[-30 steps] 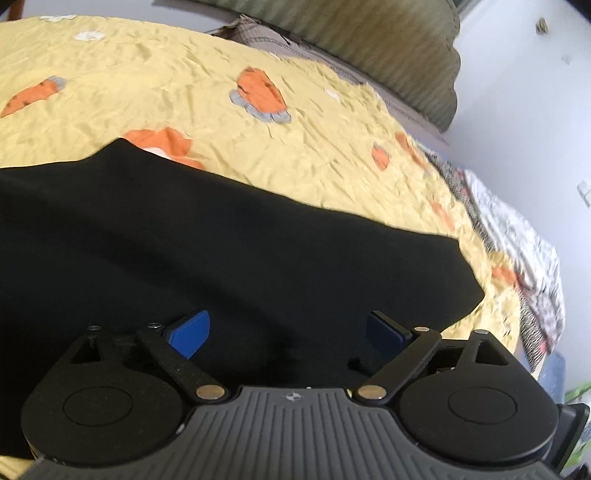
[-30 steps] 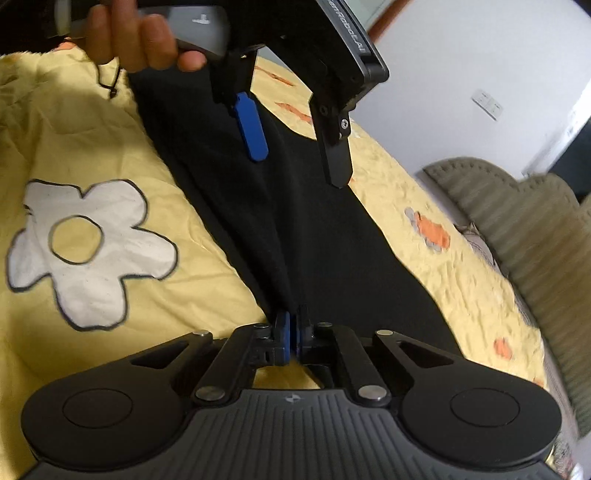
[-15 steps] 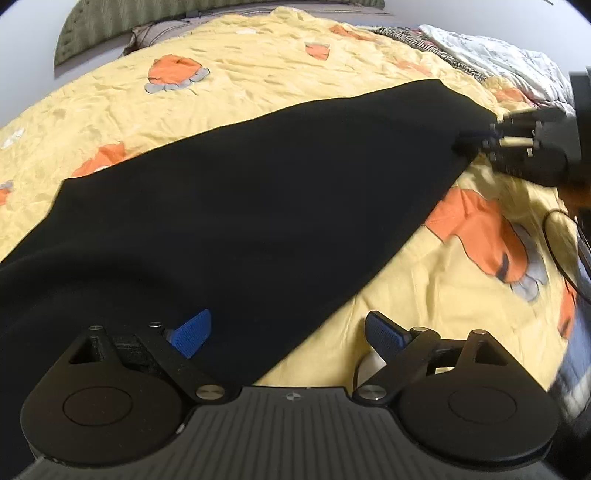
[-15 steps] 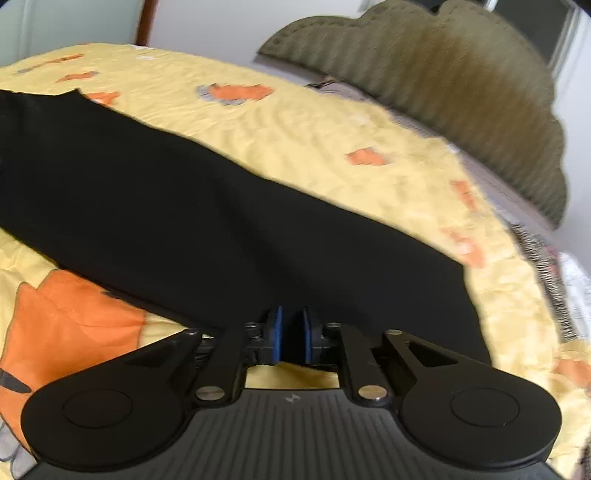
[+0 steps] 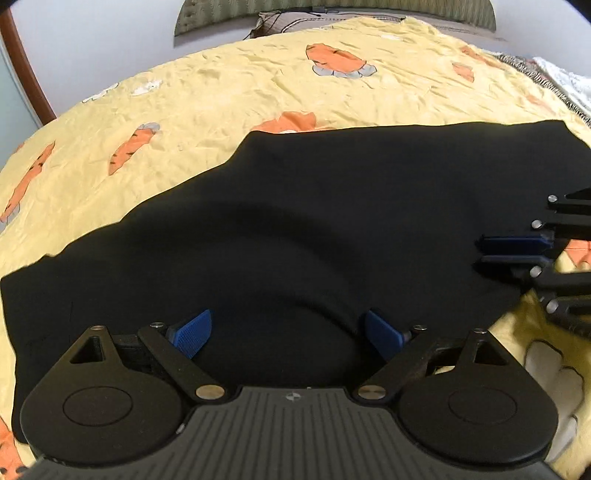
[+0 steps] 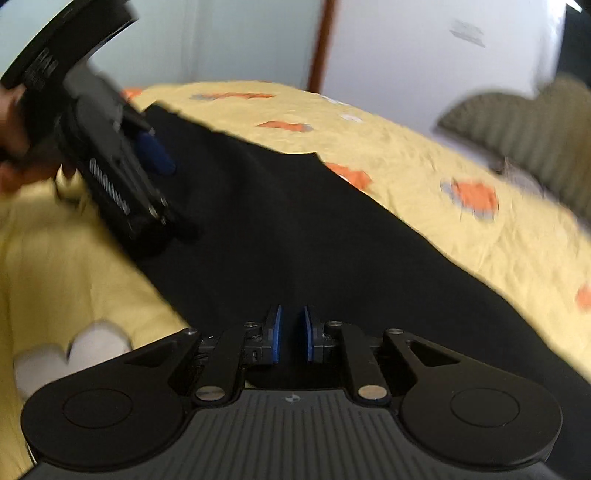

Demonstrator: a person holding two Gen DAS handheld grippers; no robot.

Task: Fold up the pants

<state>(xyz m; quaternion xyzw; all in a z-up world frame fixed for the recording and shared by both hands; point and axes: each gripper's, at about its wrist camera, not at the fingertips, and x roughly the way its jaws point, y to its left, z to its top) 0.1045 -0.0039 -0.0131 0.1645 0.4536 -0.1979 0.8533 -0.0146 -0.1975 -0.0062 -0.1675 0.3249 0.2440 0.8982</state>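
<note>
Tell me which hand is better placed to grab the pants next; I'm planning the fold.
Probably left: the left gripper hangs wide open over the black pants. The right gripper has just been opening, only narrowly, with nothing between its pads.

- One pair of black pants (image 5: 314,229), spread flat in the middle of the bed.
- One yellow bedsheet (image 5: 221,85) under it.
- Two grippers: the left gripper (image 5: 286,334) at 6 o'clock, the right gripper (image 5: 508,251) at 3 o'clock.
- Four blue pads, two on each gripper.
- One green headboard (image 5: 332,11) at 12 o'clock.
- One hand (image 6: 14,147), at 9 o'clock in the right wrist view.
</note>
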